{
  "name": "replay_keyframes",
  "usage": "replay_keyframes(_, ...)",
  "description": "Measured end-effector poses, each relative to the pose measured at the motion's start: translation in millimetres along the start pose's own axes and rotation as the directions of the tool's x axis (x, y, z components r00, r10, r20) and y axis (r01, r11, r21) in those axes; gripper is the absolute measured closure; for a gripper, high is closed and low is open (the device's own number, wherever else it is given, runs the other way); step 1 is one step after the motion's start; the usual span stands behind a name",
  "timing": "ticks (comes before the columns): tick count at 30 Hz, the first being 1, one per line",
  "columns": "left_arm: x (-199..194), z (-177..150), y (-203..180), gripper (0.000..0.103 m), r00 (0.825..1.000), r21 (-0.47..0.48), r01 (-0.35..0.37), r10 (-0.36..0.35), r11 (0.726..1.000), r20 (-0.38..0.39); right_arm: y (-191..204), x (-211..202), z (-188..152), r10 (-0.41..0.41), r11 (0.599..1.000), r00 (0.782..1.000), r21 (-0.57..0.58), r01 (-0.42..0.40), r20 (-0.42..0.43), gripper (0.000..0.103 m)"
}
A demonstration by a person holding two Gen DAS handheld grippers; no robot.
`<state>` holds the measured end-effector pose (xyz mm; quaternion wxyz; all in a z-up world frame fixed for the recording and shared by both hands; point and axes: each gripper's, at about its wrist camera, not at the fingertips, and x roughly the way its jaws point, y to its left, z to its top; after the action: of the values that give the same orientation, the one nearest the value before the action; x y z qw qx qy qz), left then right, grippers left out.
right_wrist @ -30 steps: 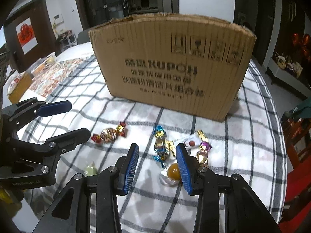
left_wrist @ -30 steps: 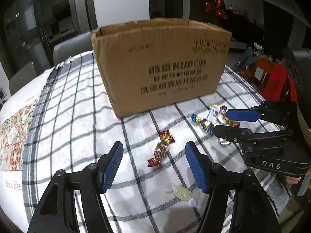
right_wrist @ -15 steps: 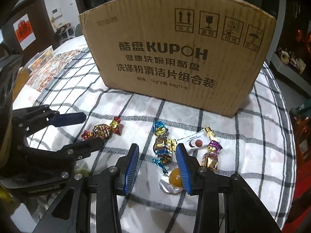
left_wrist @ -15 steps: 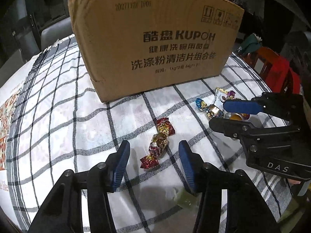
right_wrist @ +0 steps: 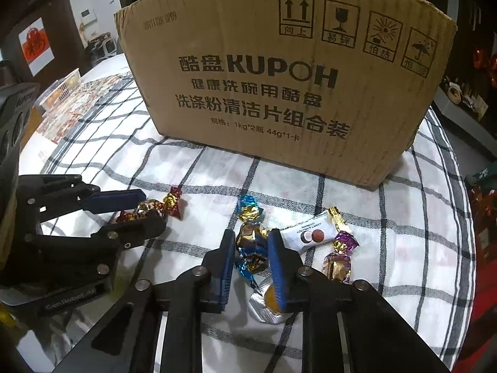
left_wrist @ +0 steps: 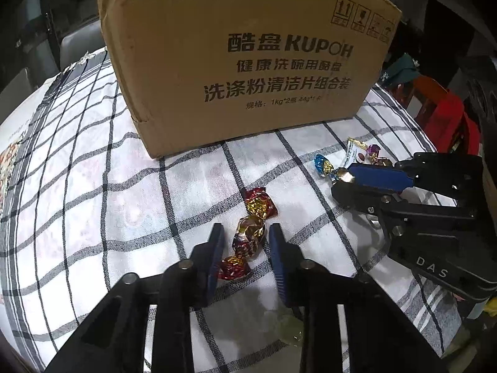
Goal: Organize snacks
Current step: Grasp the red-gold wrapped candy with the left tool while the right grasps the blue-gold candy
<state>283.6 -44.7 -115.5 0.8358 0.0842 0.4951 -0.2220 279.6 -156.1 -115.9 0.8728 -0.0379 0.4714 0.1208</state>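
A large brown corrugated cardboard box printed with black text stands at the far side of the table, which is covered by a white cloth with a black check pattern.

The left hand-held gripper, black with blue pads, points steeply down at the cloth. Its jaws have just been closing and now flank the body of a red-and-gold foil-wrapped candy lying near the middle of the table; from the side, in the right wrist view, the pads appear pressed on the wrapper.

The right hand-held gripper takes a similar downward pose to the right of the first. Its jaws have just been closing and are clamped on a blue-and-gold foil-wrapped candy.

Just right of it lie a white rectangular coconut candy packet and a purple-and-gold foil-wrapped candy. A clear-wrapped orange candy lies near, under the right pad.
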Motion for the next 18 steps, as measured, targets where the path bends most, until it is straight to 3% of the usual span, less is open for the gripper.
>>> replay_keyframes(4, -2.4, -0.3, -2.1, 0.083, 1.0, 0.006, -0.006, 0.005, 1.0, 0.008, -0.2, -4.9, -3.1, -0.007, 1.0, 1.0, -0.013, 0.007, 0.013, 0.082)
replay_keyframes(18, -39.5, 2.2, -7.0, 0.083, 0.995, -0.01, -0.031, 0.032, 0.999, 0.096, 1.5, -43.4, -3.1, 0.019, 1.0, 0.995, 0.003, -0.02, 0.097, 0.082)
